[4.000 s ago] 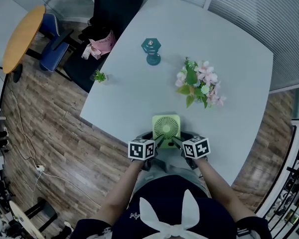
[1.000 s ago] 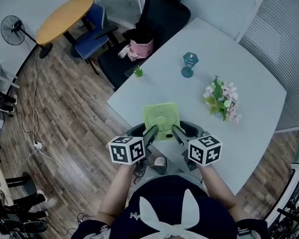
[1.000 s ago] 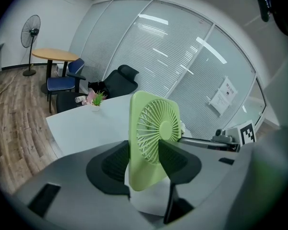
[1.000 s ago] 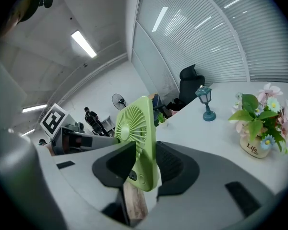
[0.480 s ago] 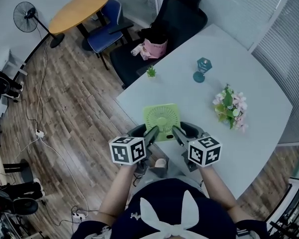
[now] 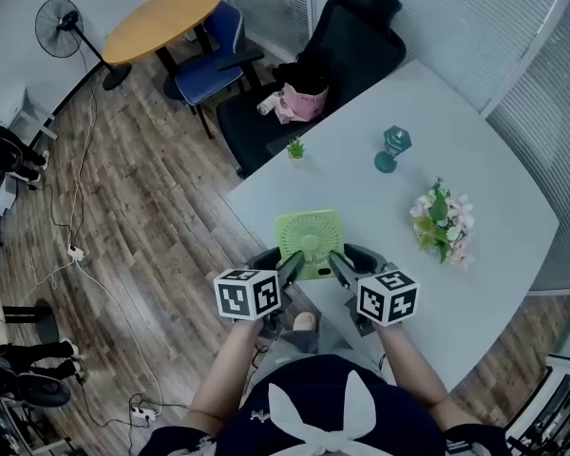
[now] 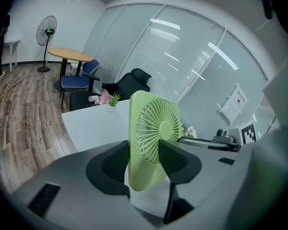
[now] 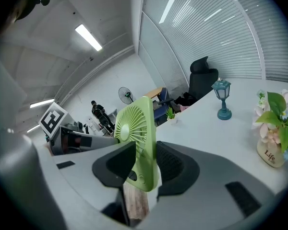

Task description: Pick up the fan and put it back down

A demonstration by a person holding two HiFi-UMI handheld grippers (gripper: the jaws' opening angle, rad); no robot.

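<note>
While the head view has swung over the last second, so that more wooden floor (image 6: 123,207) shows left of the white table (image 6: 494,255), the hold itself has not changed. The left gripper (image 6: 288,270) is clamped on one side of the green fan (image 6: 309,240) and the right gripper (image 6: 340,268) on the other, each with its dark pads pressed against the frame. The fan stands upright between them at the table's near edge. It is clear of the top, since floorboards show under its lower rim in the right gripper view. It has drifted only slightly along that edge, so the lift looks done and the setting-down half of the task is still to come.

No brand can be read on the fan. The cubes carry square black-and-white markers only, no words. Farther along the table, the vase (image 8: 271,155) under the pink flowers (image 6: 442,218) bears the word "Life". Beyond it, toward the table's far end, the teal lantern (image 6: 392,148) and the small potted plant (image 6: 294,148) show no lettering. On the glass wall past the table hangs a paper sheet (image 7: 235,102), its print too small to read.
</note>
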